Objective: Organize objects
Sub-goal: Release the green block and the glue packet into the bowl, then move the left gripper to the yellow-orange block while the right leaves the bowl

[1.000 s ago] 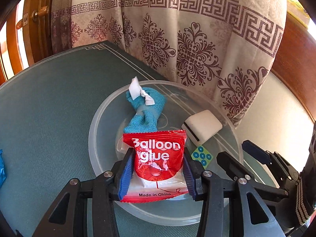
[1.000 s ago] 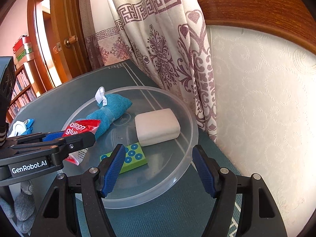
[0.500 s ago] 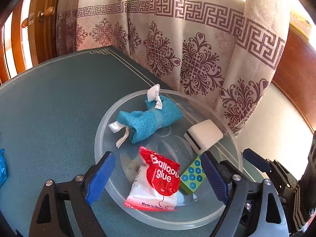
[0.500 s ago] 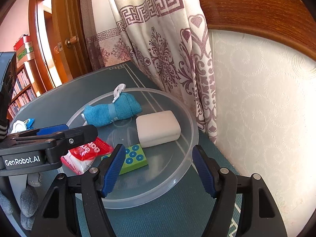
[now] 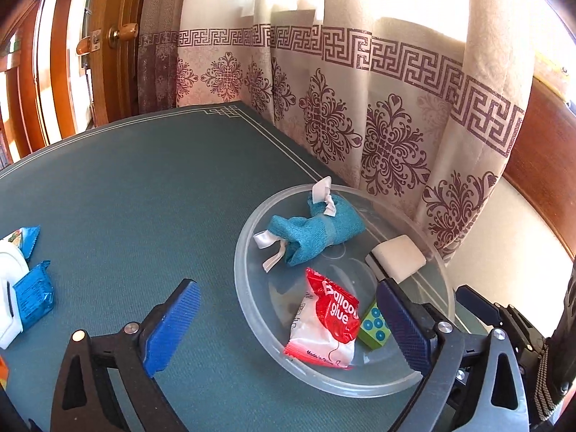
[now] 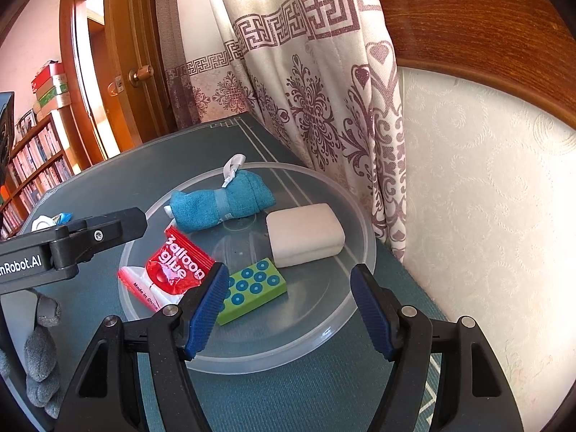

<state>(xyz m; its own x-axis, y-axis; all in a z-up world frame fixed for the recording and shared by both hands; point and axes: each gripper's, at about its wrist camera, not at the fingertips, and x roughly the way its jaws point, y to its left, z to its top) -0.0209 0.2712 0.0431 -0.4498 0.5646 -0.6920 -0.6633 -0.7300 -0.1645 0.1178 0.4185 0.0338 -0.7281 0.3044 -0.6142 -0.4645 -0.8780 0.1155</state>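
A clear round plastic bowl (image 5: pixel 248 248) (image 6: pixel 361 216) sits on the green table by the curtain. It holds a red and white Balloon glue packet (image 5: pixel 329 324) (image 6: pixel 172 270), a teal cloth bundle (image 5: pixel 316 234) (image 6: pixel 223 205), a white box (image 5: pixel 396 257) (image 6: pixel 306 234) and a green block with blue dots (image 5: pixel 374 327) (image 6: pixel 252 288). My left gripper (image 5: pixel 288 309) hovers at the bowl's near-left rim. Its jaws are opening wide, and the packet lies loose below them with no pad on it. My right gripper (image 6: pixel 289 295) stands open over the bowl's near side, holding nothing.
Blue foil packets (image 5: pixel 34 295) and a white object (image 5: pixel 7 288) lie at the table's left edge. A patterned curtain (image 5: pixel 360 126) and a pale wall (image 6: pixel 486 216) close off the back and right. A grey-gloved hand (image 6: pixel 39 352) holds the left gripper.
The left gripper let go of the Balloon glue packet, which dropped into the bowl. Its jaws spread wide and it drew back and to the left. The right gripper stayed put.
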